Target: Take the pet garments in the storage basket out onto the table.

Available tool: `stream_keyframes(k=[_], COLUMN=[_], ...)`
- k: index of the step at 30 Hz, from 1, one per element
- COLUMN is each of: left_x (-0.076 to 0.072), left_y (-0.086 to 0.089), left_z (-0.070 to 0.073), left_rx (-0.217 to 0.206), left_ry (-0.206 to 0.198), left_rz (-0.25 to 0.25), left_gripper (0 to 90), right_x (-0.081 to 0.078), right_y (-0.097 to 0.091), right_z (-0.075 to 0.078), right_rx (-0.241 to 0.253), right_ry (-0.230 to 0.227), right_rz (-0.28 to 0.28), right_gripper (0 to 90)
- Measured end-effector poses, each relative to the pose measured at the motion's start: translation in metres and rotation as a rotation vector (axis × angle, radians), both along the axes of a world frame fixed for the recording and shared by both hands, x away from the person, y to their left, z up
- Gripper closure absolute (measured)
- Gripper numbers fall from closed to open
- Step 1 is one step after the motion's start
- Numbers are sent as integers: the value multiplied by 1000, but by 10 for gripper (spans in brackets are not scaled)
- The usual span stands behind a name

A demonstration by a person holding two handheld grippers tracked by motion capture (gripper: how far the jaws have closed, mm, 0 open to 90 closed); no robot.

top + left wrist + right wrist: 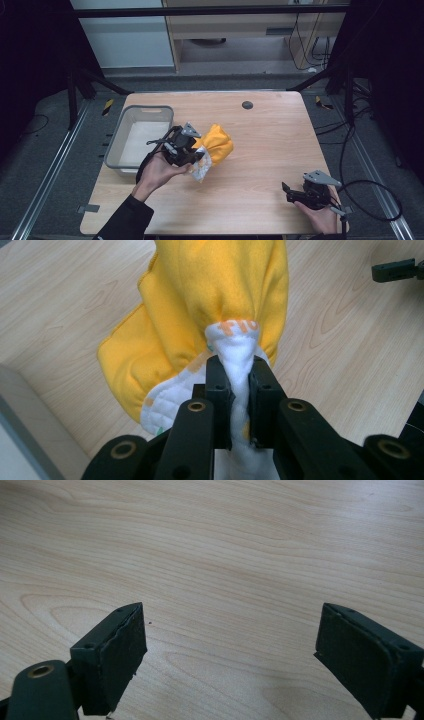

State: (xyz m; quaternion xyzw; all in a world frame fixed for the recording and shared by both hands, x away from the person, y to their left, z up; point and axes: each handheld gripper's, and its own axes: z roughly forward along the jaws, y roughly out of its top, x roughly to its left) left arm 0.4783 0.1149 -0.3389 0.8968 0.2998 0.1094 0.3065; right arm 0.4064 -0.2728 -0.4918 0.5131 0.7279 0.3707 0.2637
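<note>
**Print on the cloth, not readable**

The white quilted lining of the yellow cloth [210,300] bears orange printed marks [239,327] just above the jaws in the left gripper view; they look like letters, but folds cut them off. No other text, label or number reads anywhere.

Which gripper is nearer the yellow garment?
Left. The left gripper is clamped on the yellow garment; the right gripper rests open, apart, near the table's front right corner.
</note>
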Motion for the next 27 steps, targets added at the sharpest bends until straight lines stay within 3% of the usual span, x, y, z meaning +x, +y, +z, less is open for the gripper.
stream_keyframes(k=[27], left_x=[1], left_y=[-36], left_z=[-46], left_rx=[40], left_ry=[37], left_rz=[-53], left_gripper=[821], right_x=[0], right_y=[1], right_z=[-1], right_rx=[-15], right_ry=[-2], right_rz=[2], right_gripper=[123])
